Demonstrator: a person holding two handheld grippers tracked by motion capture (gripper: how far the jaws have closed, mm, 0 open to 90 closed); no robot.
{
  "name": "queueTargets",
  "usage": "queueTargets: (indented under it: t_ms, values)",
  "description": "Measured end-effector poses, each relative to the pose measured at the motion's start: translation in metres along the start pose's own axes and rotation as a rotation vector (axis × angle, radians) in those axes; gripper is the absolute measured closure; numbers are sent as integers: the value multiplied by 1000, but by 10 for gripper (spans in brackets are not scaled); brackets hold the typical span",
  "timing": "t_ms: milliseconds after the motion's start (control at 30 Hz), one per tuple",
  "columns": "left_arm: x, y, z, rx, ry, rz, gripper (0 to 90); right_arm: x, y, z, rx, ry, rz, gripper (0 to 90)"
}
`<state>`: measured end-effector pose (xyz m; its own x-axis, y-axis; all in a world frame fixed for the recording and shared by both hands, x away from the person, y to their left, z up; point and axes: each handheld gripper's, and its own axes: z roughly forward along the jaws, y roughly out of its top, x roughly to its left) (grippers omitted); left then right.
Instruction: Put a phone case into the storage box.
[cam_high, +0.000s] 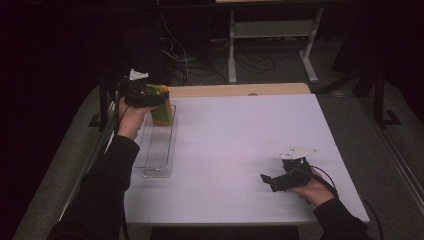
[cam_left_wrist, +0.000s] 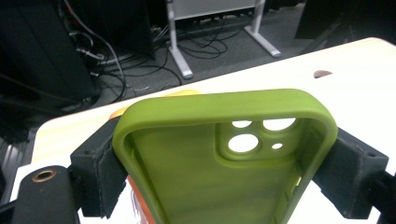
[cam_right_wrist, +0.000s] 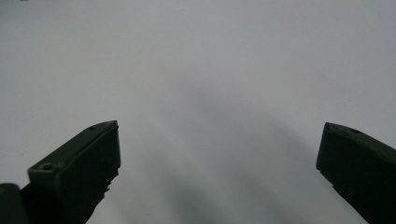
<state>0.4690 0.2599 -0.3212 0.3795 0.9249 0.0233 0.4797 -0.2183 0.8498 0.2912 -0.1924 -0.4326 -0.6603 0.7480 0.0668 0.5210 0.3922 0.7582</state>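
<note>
At the table's (cam_high: 235, 150) far left we see the phone case (cam_high: 161, 107) above the tray's (cam_high: 157, 150) far end; our right gripper (cam_high: 266, 179) sits near right.

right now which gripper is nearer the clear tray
Left. The left gripper holds a green phone case right above the far end of the clear tray; the right gripper rests open across the table.

in my left gripper view the green phone case (cam_left_wrist: 224, 158) runs off the bottom edge, so i can't see its lower half. an orange thing (cam_left_wrist: 140, 205) behind it shows only as a sliver. from the high view the case (cam_high: 161, 107) is partly covered by the left gripper (cam_high: 150, 97), and the clear tray (cam_high: 157, 150) contents are too dim to tell.
</note>
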Motion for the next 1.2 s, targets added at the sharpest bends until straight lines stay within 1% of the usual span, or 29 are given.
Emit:
queueTargets:
  t_ms: [33,67,133,167,300,400,433,467,500,533,567,633,667,700,767,800,900,1033,1067,1200]
  values:
    - [0,-2,2,0,8,-7,141,0,0,0,1,0,-4,0]
    - [0,-3,3,13,20,-5,141,0,0,0,1,0,-5,0]
    - [1,-6,6,18,25,-11,140,0,0,0,2,2,-4,0]
    - [2,-7,7,30,29,-12,140,0,0,0,2,1,-5,0]
    - [3,-12,10,32,44,-15,139,0,0,1,2,2,-7,0]
    - [4,-16,15,41,46,-29,138,1,0,1,4,4,-9,0]
    - [4,-17,16,50,48,-22,138,1,0,1,5,5,-9,0]
    - [3,-19,18,45,49,-31,138,1,0,1,7,6,-8,0]
    - [3,-20,19,49,50,-27,137,1,0,1,9,5,-16,0]
    - [3,-22,20,51,53,-32,137,1,0,1,9,5,-16,0]
    - [3,-22,21,59,54,-29,137,1,0,1,5,5,-10,0]
    - [3,-24,24,61,57,-28,137,0,0,1,6,4,-15,0]
    - [4,-25,24,73,55,-23,136,0,0,1,7,4,-15,0]
    - [3,-26,26,68,57,-32,136,0,-1,1,7,3,-15,0]
    - [3,-27,27,69,63,-28,136,0,-1,1,8,3,-15,0]
    - [4,-27,28,80,67,-19,136,0,-1,1,8,4,-15,0]
    - [4,-29,30,80,73,-17,135,0,-1,1,12,5,-13,0]
    - [4,-30,31,68,83,-26,133,1,-1,1,17,7,-11,0]
    - [4,-30,31,67,85,-25,133,1,-1,1,17,9,-5,0]
    - [5,-29,32,63,98,-23,131,1,-1,1,14,9,-12,0]
